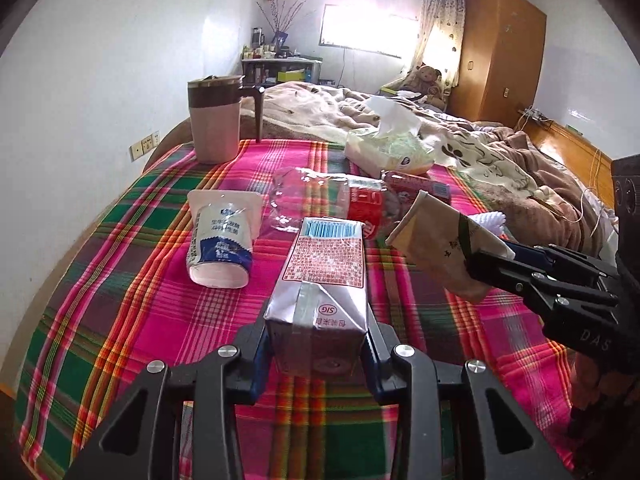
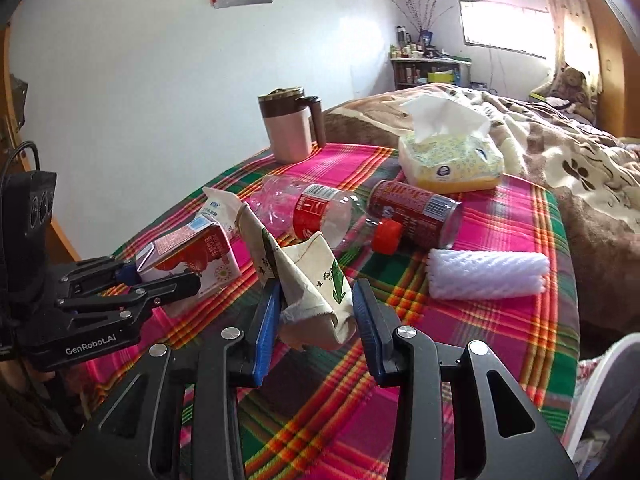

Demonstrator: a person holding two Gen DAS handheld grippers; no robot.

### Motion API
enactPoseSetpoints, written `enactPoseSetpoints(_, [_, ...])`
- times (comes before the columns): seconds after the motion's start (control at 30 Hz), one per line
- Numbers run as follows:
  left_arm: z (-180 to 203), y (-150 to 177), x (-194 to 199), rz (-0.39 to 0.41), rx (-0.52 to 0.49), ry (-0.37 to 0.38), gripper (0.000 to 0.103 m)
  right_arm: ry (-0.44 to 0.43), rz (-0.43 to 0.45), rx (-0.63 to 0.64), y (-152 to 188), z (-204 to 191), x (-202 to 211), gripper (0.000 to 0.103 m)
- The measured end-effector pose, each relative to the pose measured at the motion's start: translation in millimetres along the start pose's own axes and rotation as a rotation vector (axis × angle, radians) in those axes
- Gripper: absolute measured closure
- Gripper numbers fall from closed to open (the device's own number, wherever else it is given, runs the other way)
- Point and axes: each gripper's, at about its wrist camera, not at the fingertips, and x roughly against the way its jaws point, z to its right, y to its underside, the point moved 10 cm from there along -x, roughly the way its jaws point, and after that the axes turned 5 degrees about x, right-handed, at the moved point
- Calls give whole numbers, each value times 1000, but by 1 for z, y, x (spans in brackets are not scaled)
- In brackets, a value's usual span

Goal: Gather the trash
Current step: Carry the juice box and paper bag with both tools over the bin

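My left gripper is shut on a red-and-white drink carton, held above the plaid cloth; the carton also shows in the right wrist view. My right gripper is shut on a crumpled beige paper wrapper, which also shows in the left wrist view. On the cloth lie a white-and-blue milk pouch, a crushed clear plastic bottle with a red cap, a red can on its side and a white foam sleeve.
A pink-and-brown lidded mug stands at the far side of the plaid-covered table. A yellow tissue pack sits by the bed with rumpled blankets. A wooden wardrobe stands at the back right.
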Motion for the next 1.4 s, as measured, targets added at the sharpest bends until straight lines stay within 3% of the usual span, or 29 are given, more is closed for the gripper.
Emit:
enactPoseSetpoints(0.8, [126, -8, 58, 95, -159, 143, 65, 160, 150, -154, 19, 71, 109, 65])
enactPoseSetpoints(1.4, [248, 5, 59, 93, -280, 295, 65, 417, 181, -259, 60, 149, 185, 65])
